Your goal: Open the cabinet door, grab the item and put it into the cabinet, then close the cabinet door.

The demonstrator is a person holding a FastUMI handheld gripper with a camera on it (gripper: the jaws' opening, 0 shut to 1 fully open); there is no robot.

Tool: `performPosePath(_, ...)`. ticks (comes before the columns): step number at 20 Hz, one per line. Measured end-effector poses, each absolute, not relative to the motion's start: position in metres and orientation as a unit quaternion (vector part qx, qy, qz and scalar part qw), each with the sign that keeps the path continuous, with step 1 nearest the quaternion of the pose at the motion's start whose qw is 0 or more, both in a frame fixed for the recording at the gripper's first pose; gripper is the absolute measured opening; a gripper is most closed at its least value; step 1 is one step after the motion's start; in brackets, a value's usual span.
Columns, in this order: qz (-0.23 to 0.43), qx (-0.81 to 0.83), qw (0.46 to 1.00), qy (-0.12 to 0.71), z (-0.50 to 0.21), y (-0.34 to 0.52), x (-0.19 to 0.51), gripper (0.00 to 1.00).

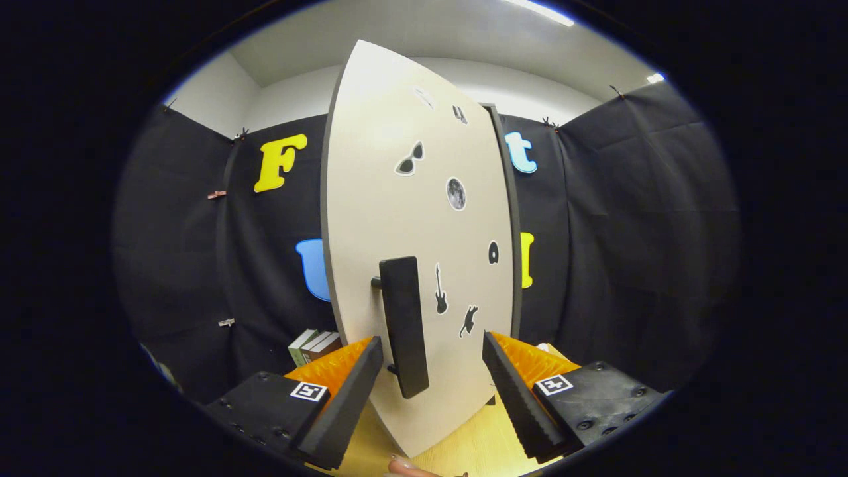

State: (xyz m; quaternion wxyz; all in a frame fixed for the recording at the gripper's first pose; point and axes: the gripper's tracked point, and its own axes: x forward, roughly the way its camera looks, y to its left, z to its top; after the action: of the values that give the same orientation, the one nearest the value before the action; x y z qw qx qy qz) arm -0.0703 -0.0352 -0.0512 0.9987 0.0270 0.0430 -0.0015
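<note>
**Tool open at door handle**

Tool (432, 387) fingers spread wide, gripping nothing. Handle (404, 326) stands between them, nearer the left finger, long axis vertical. Cabinet door (411, 218) upright just beyond, stickers right of the handle. Books (315, 346) left of the door, on the counter (474, 450).

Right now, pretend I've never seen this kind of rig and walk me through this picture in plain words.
There is no robot arm here: a person carries a hand-held gripper with two fingers, and a camera riding on it looks forward along them. The fingers are open and hold nothing. Between them, nearer one finger, stands the dark handle of a pale cabinet door dotted with small stickers. The door stands on a wooden surface. A few books stand to the side, beyond the fingers.
</note>
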Motion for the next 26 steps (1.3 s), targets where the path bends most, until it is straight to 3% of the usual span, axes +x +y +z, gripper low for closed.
performPosePath(11, 0.034, 0.006, 0.999, 0.038, -0.042, -0.018, -0.060, 0.98)
performPosePath(26, 0.018, 0.012, 0.999, 0.024, -0.031, -0.042, -0.068, 0.98)
